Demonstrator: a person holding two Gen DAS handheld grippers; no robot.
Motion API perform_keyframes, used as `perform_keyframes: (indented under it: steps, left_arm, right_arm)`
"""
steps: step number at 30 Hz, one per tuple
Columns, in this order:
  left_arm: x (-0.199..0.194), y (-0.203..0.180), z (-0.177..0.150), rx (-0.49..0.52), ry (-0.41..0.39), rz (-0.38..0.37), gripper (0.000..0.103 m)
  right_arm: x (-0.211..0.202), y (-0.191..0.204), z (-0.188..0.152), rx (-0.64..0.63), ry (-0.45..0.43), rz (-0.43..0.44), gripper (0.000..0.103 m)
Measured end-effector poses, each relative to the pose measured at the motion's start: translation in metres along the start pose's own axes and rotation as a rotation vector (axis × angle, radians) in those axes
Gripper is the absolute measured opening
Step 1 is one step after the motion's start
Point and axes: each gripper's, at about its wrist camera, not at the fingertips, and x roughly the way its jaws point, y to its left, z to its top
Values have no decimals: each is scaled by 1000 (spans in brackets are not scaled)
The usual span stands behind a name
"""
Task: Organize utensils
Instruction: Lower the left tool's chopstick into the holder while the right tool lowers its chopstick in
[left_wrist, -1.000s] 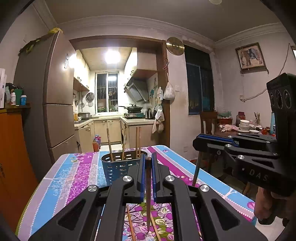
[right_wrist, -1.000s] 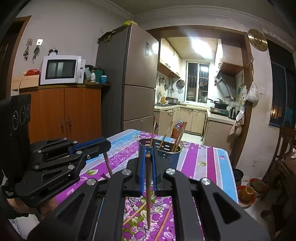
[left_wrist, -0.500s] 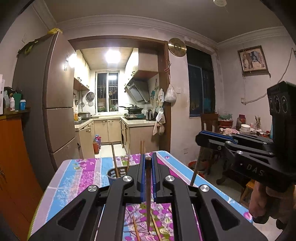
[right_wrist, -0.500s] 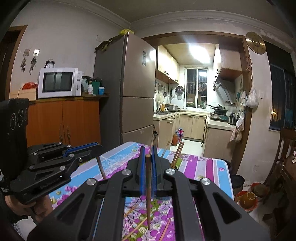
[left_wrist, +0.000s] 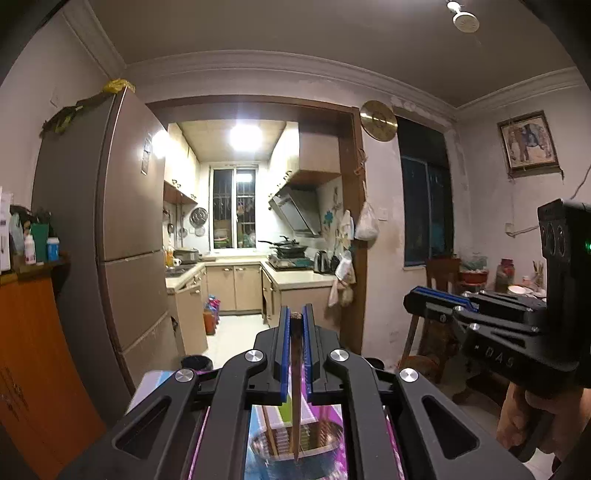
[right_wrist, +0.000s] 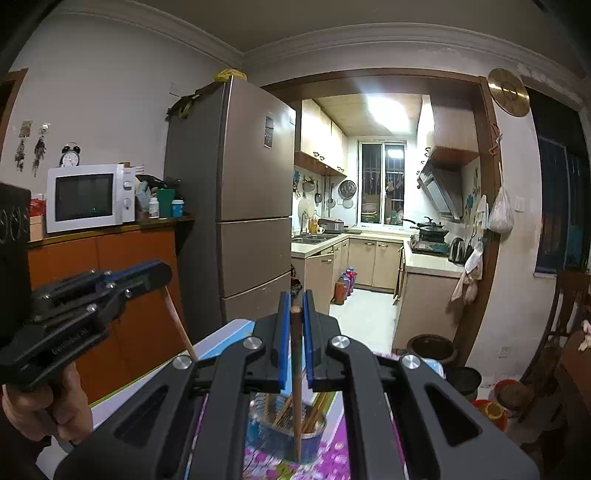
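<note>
Chopstick (left_wrist: 295, 373) clamped upright in left hand-held gripper (left_wrist: 295, 321), tip hanging over holder (left_wrist: 295, 448) on table (left_wrist: 155, 384). Right hand-held gripper (right_wrist: 294, 314) likewise closed on second chopstick (right_wrist: 296, 373), above same holder, other chopsticks inside.

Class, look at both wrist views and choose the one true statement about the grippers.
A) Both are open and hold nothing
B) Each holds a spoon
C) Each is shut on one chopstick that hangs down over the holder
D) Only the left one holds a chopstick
C: the left gripper and the right gripper each pinch one wooden chopstick, its tip above the utensil holder.
</note>
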Motion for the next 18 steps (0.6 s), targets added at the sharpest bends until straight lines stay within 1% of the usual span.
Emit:
perform_keyframes:
  steps: [3,7,18]
  left_arm:
    - [23,8,12,0,-1,18,8]
    - [52,18,14,-6,17,24,8]
    - [111,34,-32,-10,125,25,8]
  right_arm:
    - [20,-8,11,4,2,-5,5]
    - [45,-17,13,12,11,1,5]
    - [96,-28,-25,57,84,26,5]
